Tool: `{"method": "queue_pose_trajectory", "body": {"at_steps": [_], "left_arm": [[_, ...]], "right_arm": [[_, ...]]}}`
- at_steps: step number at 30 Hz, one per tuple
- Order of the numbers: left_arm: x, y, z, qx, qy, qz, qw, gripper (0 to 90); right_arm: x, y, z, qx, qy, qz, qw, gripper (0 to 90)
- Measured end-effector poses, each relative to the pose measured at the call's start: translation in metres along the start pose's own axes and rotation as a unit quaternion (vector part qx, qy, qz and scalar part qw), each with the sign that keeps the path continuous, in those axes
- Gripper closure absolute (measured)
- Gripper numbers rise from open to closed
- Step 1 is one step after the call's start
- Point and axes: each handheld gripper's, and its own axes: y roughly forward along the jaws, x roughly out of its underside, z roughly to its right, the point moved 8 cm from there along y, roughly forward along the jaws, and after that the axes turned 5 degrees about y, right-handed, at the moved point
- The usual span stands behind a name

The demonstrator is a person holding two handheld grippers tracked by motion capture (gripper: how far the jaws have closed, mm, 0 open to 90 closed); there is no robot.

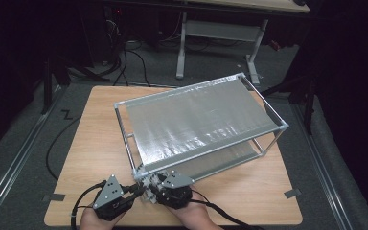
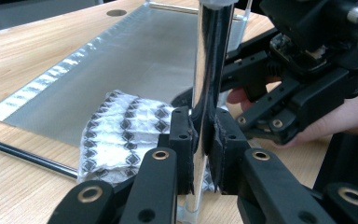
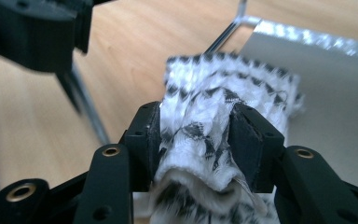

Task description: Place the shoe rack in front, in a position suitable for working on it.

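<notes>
I see bare table (image 1: pixel 91 143) left of the rack (image 1: pixel 201 124); its corner post (image 2: pixel 207 70) and cloth (image 2: pixel 121 130) block its near corner.

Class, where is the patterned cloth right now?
The patterned cloth sits between the right gripper's jaws, at the rack's near corner post.

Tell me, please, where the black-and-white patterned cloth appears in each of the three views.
High view: the patterned cloth lies low and centre, at the rack's near corner, between the two grippers.
Left gripper view: lower left of centre, behind the chrome post.
Right gripper view: centre, bunched between the jaws.
Shared landmark: the rack's grey shelf sheet.
</notes>
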Motion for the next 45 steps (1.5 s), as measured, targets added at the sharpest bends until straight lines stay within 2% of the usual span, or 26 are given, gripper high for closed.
{"method": "queue_pose_trajectory", "body": {"at_steps": [2, 3, 5, 7, 10, 11, 13, 15, 16, 17, 19, 20, 21, 23, 27, 28, 30, 31, 36, 37, 38, 40, 42, 43, 45], "left_arm": [[0.0, 0.0, 0.0, -0.002, 0.0, 0.0, 1.0, 80.8], [0.0, 0.0, 0.0, -0.002, 0.001, 0.0, 1.0, 80.9], [0.0, 0.0, 0.0, -0.004, 0.0, -0.001, 1.0, 80.9], [0.0, 0.0, 0.001, -0.006, 0.0, -0.001, 1.0, 80.8], [0.001, 0.0, 0.001, -0.007, 0.001, 0.0, 1.0, 80.8], [0.001, 0.0, 0.001, -0.006, 0.0, 0.0, 1.0, 80.8], [0.001, 0.0, 0.001, -0.006, 0.001, 0.0, 1.0, 80.8], [0.001, 0.0, 0.001, -0.007, 0.001, -0.001, 1.0, 80.8], [0.001, 0.0, 0.001, -0.007, 0.001, -0.001, 1.0, 80.8], [0.001, 0.0, 0.001, -0.007, 0.0, 0.0, 1.0, 80.8], [0.001, 0.0, 0.001, -0.006, 0.0, 0.0, 1.0, 80.8], [0.001, 0.0, 0.001, -0.006, 0.0, 0.001, 1.0, 80.8], [0.001, 0.0, 0.001, -0.005, 0.0, 0.002, 1.0, 80.8], [0.001, 0.0, 0.0, -0.004, 0.0, 0.003, 1.0, 80.8], [0.001, 0.0, 0.0, -0.005, -0.002, 0.004, 1.0, 80.9], [0.001, 0.0, 0.0, -0.004, -0.002, 0.005, 1.0, 80.8], [0.002, 0.0, 0.0, -0.003, -0.003, 0.005, 1.0, 80.8], [0.002, 0.0, 0.0, -0.004, -0.004, 0.005, 1.0, 80.8], [0.001, 0.0, 0.001, -0.006, -0.005, 0.005, 1.0, 80.8], [0.001, 0.0, 0.001, -0.007, -0.005, 0.006, 1.0, 80.8], [0.001, 0.0, 0.001, -0.007, -0.005, 0.006, 0.9999, 80.8], [0.002, 0.0, 0.001, -0.007, -0.004, 0.006, 0.9999, 80.8], [0.002, 0.0, 0.001, -0.006, -0.004, 0.006, 1.0, 80.8], [0.002, 0.0, 0.001, -0.006, -0.004, 0.006, 1.0, 80.8], [0.002, 0.0, 0.001, -0.006, -0.005, 0.006, 1.0, 80.8]], "right_arm": [[0.0, 0.005, 0.003, 0.015, -0.009, -0.003, 0.9998, 57.3], [0.003, 0.008, 0.005, 0.021, -0.01, -0.012, 0.9997, 58.6], [0.008, 0.009, 0.006, 0.018, 0.003, -0.038, 0.9991, 60.0], [0.004, 0.005, 0.006, 0.022, -0.008, -0.019, 0.9995, 57.1], [-0.006, -0.004, 0.005, 0.031, -0.005, 0.014, 0.9994, 50.7], [-0.006, -0.004, 0.005, 0.028, -0.004, 0.012, 0.9995, 48.8], [0.001, 0.002, 0.007, 0.031, -0.011, -0.01, 0.9994, 46.4], [0.01, 0.009, 0.007, 0.028, -0.016, -0.035, 0.9989, 49.2], [0.013, 0.012, 0.006, 0.029, -0.011, -0.046, 0.9984, 51.3], [0.015, 0.014, 0.006, 0.029, -0.016, -0.049, 0.9982, 52.5], [0.021, 0.019, 0.004, 0.018, 0.002, -0.069, 0.9975, 53.5], [0.026, 0.019, 0.006, 0.029, 0.014, -0.087, 0.9957, 53.6], [0.025, 0.022, 0.006, 0.02, 0.007, -0.079, 0.9967, 54.2], [0.026, 0.021, 0.002, 0.019, 0.012, -0.083, 0.9963, 55.2], [0.026, 0.021, 0.0, 0.018, -0.004, -0.085, 0.9962, 55.2], [0.025, 0.021, -0.001, 0.011, -0.005, -0.078, 0.9968, 53.4], [0.026, 0.02, 0.0, 0.003, 0.004, -0.083, 0.9966, 48.1], [0.025, 0.021, 0.001, -0.004, -0.001, -0.077, 0.997, 46.2], [0.025, 0.016, 0.002, 0.003, 0.015, -0.083, 0.9964, 39.9], [0.024, 0.015, 0.003, 0.006, 0.008, -0.076, 0.9971, 41.7], [0.021, 0.013, 0.004, 0.002, -0.003, -0.057, 0.9984, 45.1], [0.015, 0.008, 0.003, -0.005, -0.004, -0.03, 0.9995, 51.8], [0.015, 0.008, 0.004, -0.003, 0.002, -0.035, 0.9994, 59.3], [0.018, 0.01, 0.006, 0.002, 0.007, -0.049, 0.9988, 61.6], [0.024, 0.014, 0.007, 0.004, 0.003, -0.067, 0.9978, 63.1]]}}
